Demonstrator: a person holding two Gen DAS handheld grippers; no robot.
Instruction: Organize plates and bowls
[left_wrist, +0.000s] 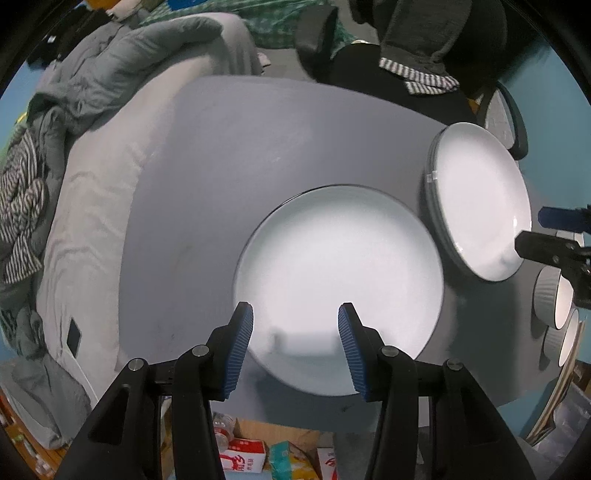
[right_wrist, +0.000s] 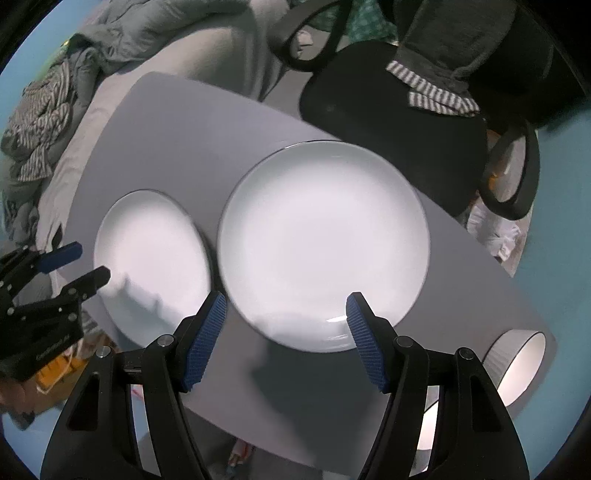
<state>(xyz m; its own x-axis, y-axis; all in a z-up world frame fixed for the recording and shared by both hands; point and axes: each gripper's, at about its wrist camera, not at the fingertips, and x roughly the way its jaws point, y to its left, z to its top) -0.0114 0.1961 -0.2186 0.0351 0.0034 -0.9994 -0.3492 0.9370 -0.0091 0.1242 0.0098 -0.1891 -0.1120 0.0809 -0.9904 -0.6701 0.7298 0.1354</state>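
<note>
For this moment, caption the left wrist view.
Left gripper, jaws open, above a white plate beside stacked plates on a grey table.

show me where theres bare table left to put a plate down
Free: the broad grey tabletop between the single white plate and the bedding. Crowded: the other side, with the stacked white plates and ribbed white bowls.
</note>
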